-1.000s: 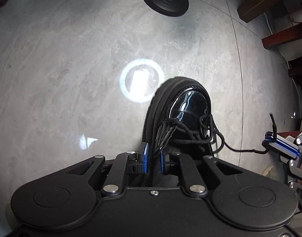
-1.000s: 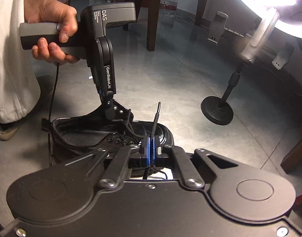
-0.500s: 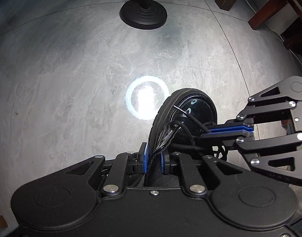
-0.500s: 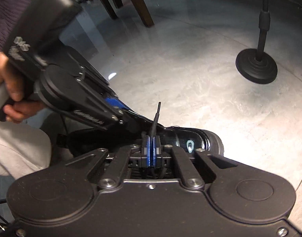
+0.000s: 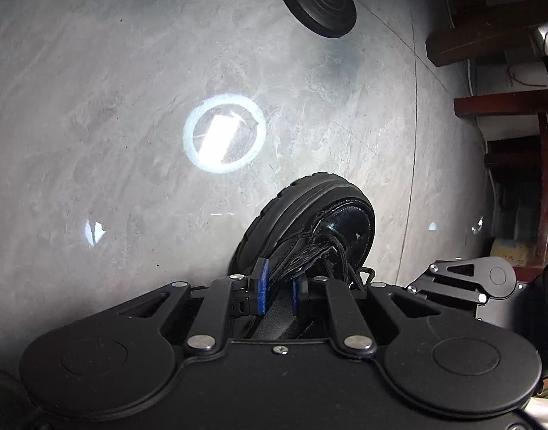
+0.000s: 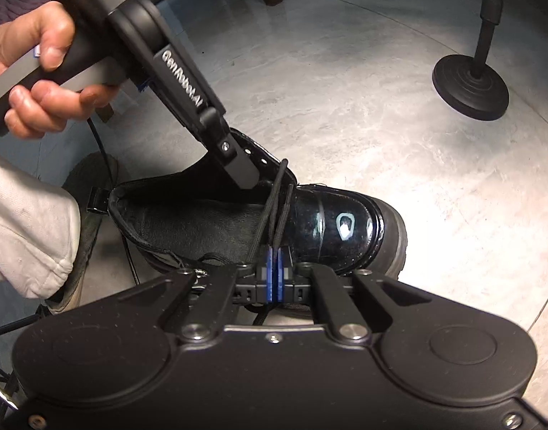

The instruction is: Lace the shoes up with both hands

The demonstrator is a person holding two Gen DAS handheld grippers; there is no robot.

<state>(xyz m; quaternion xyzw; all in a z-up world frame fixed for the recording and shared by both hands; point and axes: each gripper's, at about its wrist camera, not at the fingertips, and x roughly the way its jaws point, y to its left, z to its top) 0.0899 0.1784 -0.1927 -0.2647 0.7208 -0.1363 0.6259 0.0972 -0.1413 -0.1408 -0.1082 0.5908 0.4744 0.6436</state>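
on the grey floor (image 6: 345,89), black boot (image 6: 345,222), lace (image 6: 279,193) pinched in right gripper (image 6: 275,268), left gripper (image 5: 279,283) clamped on eyelet flap, lamp base (image 6: 471,86) well apart

My left gripper (image 5: 278,286) is matte black, with two round housings, flat linkage bars pinned by silver rivets, one small screw at the centre and blue pads (image 5: 261,286) on its fingers. My right gripper (image 6: 275,275) has the same build, its blue pads (image 6: 270,273) edged in grey. From the right wrist I see the left unit's grey handle, white "GenRobot.AI" lettering, a thin black cable, my bare left hand (image 6: 41,71), and a white sleeve (image 6: 26,225)
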